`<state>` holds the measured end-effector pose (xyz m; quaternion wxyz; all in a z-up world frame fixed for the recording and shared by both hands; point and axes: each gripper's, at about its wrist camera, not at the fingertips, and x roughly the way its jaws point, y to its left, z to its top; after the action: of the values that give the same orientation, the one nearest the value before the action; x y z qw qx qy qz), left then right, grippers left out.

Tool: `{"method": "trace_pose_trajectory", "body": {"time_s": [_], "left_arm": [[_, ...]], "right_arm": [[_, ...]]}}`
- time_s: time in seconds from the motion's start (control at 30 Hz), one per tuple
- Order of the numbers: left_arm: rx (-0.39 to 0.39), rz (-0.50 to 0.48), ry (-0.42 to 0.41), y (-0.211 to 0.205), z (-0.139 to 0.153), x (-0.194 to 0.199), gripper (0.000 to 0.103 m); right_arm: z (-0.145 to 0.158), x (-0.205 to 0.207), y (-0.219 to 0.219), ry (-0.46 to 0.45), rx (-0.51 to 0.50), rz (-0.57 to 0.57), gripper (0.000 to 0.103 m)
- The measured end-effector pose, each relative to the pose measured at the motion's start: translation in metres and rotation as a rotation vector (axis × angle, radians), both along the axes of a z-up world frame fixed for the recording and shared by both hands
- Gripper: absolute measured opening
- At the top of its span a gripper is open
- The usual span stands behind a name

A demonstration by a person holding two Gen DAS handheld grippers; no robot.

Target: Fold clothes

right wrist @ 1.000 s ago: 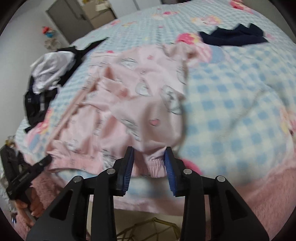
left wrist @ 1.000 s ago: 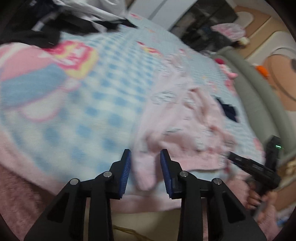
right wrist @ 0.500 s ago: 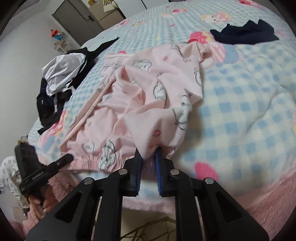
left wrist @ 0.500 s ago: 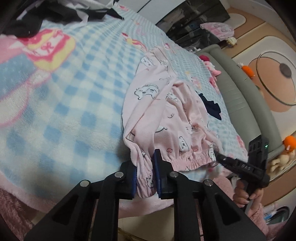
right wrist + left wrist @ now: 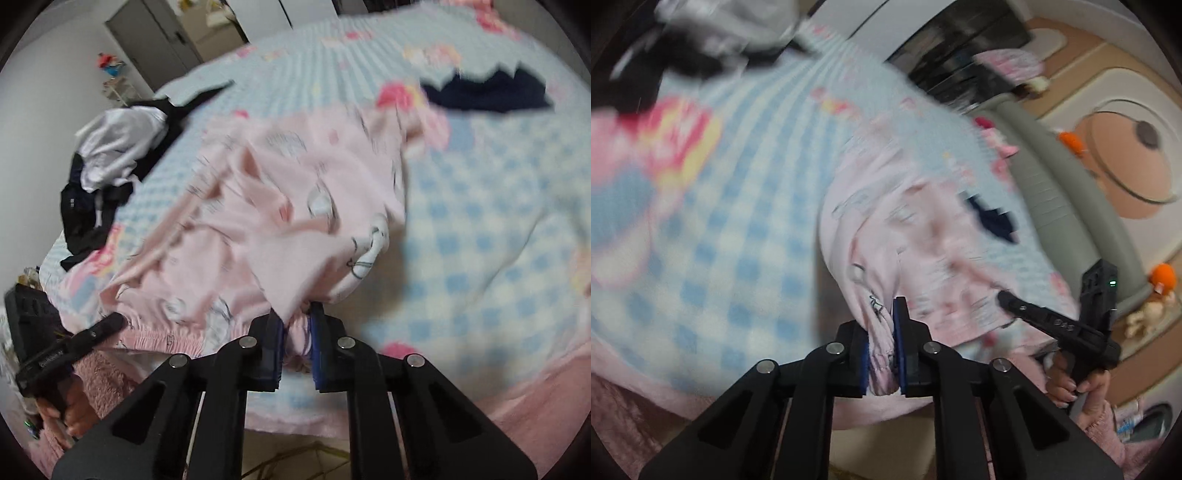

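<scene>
Both pairs of tongs are biting now: a second ago they stood apart over the hem, and here the left tongs (image 5: 882, 350) are closing down on a gathered cuff of the pale pink cartoon-print pyjama garment (image 5: 886, 236), the fabric bunched tight between the blue pads (image 5: 897, 325). Over in the other view the right tongs (image 5: 295, 347) are closing too, with the elastic edge of the same pink garment (image 5: 280, 206) pinched between them. And up it comes: the near hem, which lay flat on the bed a second ago, now peels off the blue-and-white checked fleece blanket (image 5: 480, 229) and tents toward both cameras, while the far half of the garment still lies on the blanket. That looks like the grab that starts a fold, two points held along one edge, ready to be carried over or shaken flat; which of the two, I can't say. Both views are smeared, so the exact seam each side holds is hard to read. Beyond the pink garment a small dark navy piece of clothing (image 5: 487, 92) lies apart on the blanket, and farther left a heap of black and white clothes (image 5: 107, 162) waits, untouched by either pair.
</scene>
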<state>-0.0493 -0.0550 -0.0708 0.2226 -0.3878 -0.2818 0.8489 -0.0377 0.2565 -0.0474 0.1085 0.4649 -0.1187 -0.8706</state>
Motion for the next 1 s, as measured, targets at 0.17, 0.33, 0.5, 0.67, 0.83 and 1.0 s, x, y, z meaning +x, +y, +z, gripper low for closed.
{"method": "trace_pose_trajectory", "body": {"time_s": [0.17,0.33,0.5,0.67,0.83,1.0], "left_arm": [[0.01,-0.051,0.162,-0.008,0.077,0.016,0.011],[-0.145,-0.044,0.006,0.01,0.057,-0.033,0.011],[-0.206,-0.065,-0.084,0.033,0.045,-0.117,0.01],[-0.127,0.023,0.33,0.027,0.221,-0.146,0.009],[-0.13,0.089,0.522,0.011,0.296,-0.117,0.01],[-0.165,0.064,0.346,0.01,0.211,-0.101,0.01]], "right_arm": [[0.081,0.031,0.017,0.169,-0.072,0.007,0.009],[0.094,0.014,0.013,0.225,-0.033,-0.052,0.01],[0.049,-0.06,0.02,0.057,-0.004,-0.102,0.009],[0.197,-0.097,0.022,0.36,0.015,-0.096,0.009],[0.308,-0.071,0.025,0.658,0.024,-0.109,0.01],[0.265,-0.053,0.026,0.587,-0.018,-0.096,0.01]]}}
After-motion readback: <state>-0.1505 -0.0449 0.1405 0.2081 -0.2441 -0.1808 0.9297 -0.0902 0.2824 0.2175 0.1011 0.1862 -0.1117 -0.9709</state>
